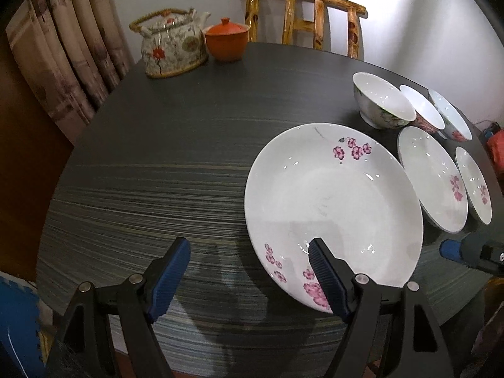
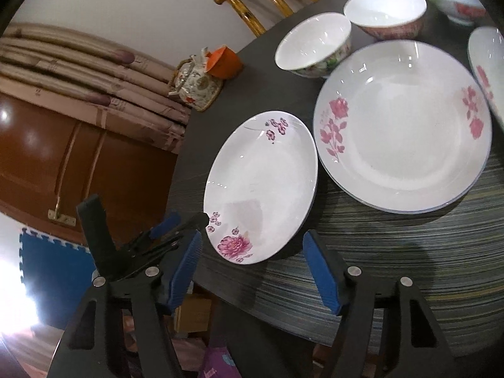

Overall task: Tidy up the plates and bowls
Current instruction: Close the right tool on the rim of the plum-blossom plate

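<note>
Honestly this is looking like barely started: nothing is getting stacked yet, and all the dishes are sitting separately on the dark table (image 1: 157, 157). The left gripper (image 1: 249, 277) is hanging spread wide and empty, one finger over the near rim of the plum-blossom plate (image 1: 330, 195). The right gripper (image 2: 252, 271) is also gaping with nothing in it, lining up on that same plate's near edge. The rose plate (image 2: 403, 132) is sitting just beside it, apparently on another plate, with three bowls (image 2: 315, 42) lined up behind. A third plate (image 2: 486, 69) is getting cut off at the frame edge.
</note>
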### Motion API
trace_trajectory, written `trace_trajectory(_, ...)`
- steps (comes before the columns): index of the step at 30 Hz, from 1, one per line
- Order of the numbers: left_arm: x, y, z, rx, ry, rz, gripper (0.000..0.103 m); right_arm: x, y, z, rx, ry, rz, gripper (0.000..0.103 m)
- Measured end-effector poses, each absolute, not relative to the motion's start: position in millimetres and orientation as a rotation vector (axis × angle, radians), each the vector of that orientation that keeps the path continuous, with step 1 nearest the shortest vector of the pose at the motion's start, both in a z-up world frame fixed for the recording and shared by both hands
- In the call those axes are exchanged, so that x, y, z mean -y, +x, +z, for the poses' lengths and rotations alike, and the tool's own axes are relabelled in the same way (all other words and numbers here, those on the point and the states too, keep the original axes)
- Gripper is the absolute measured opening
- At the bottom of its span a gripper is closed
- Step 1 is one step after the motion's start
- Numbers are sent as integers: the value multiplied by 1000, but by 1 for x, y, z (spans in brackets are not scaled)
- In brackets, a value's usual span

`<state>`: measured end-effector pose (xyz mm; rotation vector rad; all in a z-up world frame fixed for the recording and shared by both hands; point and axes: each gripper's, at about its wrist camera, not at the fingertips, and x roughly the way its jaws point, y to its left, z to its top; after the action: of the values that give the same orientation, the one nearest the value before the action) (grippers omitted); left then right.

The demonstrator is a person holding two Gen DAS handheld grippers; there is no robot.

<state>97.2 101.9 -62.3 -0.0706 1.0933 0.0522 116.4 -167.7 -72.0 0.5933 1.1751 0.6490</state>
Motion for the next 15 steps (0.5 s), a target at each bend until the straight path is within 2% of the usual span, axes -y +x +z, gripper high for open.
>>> trace_trajectory(5,-105,108,-76,-1124,-88,10,79,163,125,-84,-1204,600,620,65)
trace_trajectory(10,-109,115,-89,-1172,-115,-16,55,161,134,-98,-1234,627,594,59)
trace_trajectory(12,-113,116,-93,-1176,-179,-76,31,160,138,-103,-1246,637,581,55)
trace_trajectory(14,-116,118,-93,-1173,-214,-110,22,156,143,-106,-1257,632,574,47)
trace_trajectory(15,-116,119,-93,-1171,-207,-104,22,155,144,-107,-1261,625,571,42)
